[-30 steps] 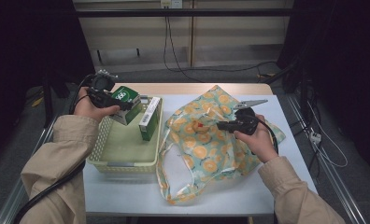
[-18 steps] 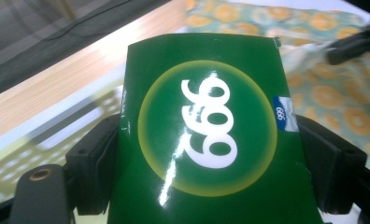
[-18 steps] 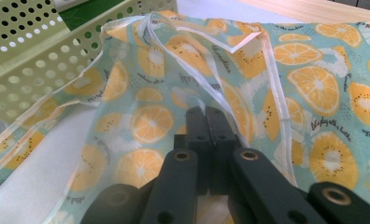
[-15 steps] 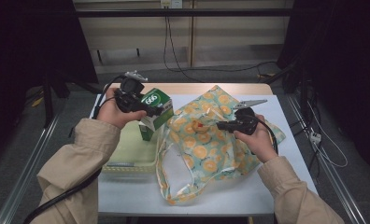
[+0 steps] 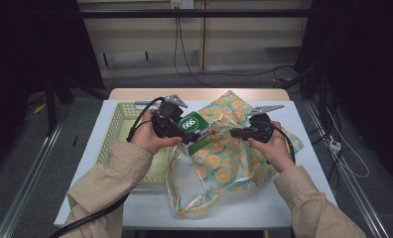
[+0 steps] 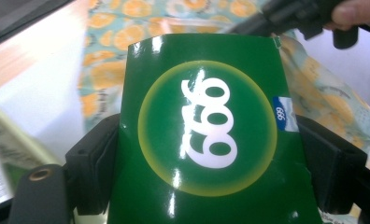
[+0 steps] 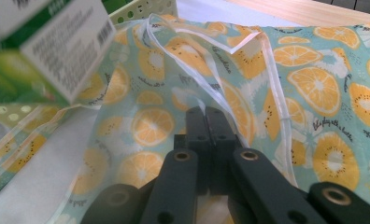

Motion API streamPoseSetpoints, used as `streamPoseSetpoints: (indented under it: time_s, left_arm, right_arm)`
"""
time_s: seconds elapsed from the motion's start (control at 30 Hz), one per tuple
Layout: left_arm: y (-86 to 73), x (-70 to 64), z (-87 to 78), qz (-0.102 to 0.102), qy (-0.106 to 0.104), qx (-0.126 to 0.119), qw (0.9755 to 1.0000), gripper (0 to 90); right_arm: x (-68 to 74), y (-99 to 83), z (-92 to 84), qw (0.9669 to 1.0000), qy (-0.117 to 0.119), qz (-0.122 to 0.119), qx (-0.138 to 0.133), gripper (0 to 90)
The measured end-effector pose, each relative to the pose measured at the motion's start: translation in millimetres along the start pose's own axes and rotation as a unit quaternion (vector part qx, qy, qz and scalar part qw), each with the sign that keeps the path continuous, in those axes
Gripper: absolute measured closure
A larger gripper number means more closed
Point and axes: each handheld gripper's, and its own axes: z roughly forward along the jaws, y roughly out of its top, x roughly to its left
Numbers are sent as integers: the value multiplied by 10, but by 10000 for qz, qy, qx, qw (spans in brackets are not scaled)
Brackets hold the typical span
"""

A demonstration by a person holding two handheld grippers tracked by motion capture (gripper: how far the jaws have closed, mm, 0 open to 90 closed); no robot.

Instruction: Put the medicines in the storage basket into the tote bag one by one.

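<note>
1. Fingers of the left gripper (image 5: 184, 133) clamp the green box (image 5: 197, 130) by its sides, above the fruit-print bag's (image 5: 234, 158) mouth.
2. Right gripper (image 5: 236, 132) fingers pinch that bag's white-trimmed rim (image 7: 206, 109).
3. Beside the bag, a basket (image 5: 116, 130) sits on the tabletop (image 5: 308, 163).

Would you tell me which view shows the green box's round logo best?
The left gripper view: the green box faces it, logo whole. The high view shows it small above the fruit-print bag; the right gripper view catches a blurred printed side.

Box (image 5: 193, 130) above bag (image 5: 234, 153), basket (image 5: 116, 134) to its left
</note>
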Motion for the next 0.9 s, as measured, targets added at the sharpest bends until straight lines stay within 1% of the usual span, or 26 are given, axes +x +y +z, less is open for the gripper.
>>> streamPoseSetpoints:
  time_s: [0.03,0.1,0.13,0.17,0.2,0.23,0.3,0.37,0.43,0.53,0.57,0.6,0.73,0.77,0.8,0.87,0.9]
  left_arm:
    - [-6,-21,29,91,-43,52,9999,179]
    - [-21,-69,100,69,-93,26,9999,179]
    - [-26,-83,129,122,-135,62,9998,179]
    - [-26,-83,129,122,-135,62,9998,178]
    - [-40,-128,202,83,-194,40,9998,178]
    - [-46,-144,238,138,-224,84,9996,178]
    - [-62,-183,323,123,-253,87,9996,178]
    - [-73,-212,408,200,-273,179,9993,178]
    - [-85,-240,499,198,-303,201,9991,178]
    - [-103,-274,635,222,-277,236,9991,177]
    - [-110,-275,679,256,-293,283,9988,178]
    - [-117,-282,724,234,-300,296,9988,177]
    - [-135,-274,878,263,-247,328,9988,177]
    - [-140,-269,918,200,-216,306,9991,177]
    - [-144,-260,949,195,-146,326,9992,177]
    - [-155,-225,1013,153,-181,329,9992,176]
    - [-163,-216,1048,75,-189,293,9994,176]
  right_arm:
    - [-6,1,-3,10000,-10,-26,-10,900]
    - [-11,5,-17,10000,-18,1,-21,900]
    - [-15,7,-23,10000,-25,-5,-29,900]
    - [-16,10,-28,10000,-24,-2,-32,900]
    - [-16,14,-34,10000,-28,-6,-30,900]
    - [-13,20,-40,10000,-40,-9,-31,900]
    - [-9,32,-51,10000,-21,-13,-53,900]
    - [-2,43,-62,10000,-11,-15,-64,900]
    - [5,49,-68,10000,-5,-32,-78,900]
    - [8,51,-76,10000,14,-38,-88,900]
    - [7,50,-79,10000,13,-24,-85,900]
    - [4,49,-78,10000,22,-18,-90,900]
    - [-7,46,-76,9999,44,-8,-104,900]
    - [-7,46,-76,9999,54,0,-110,900]
    - [-7,47,-75,9999,59,-4,-115,900]
    - [-5,48,-78,9999,63,-3,-129,900]
    - [-6,48,-80,9999,71,-5,-133,900]
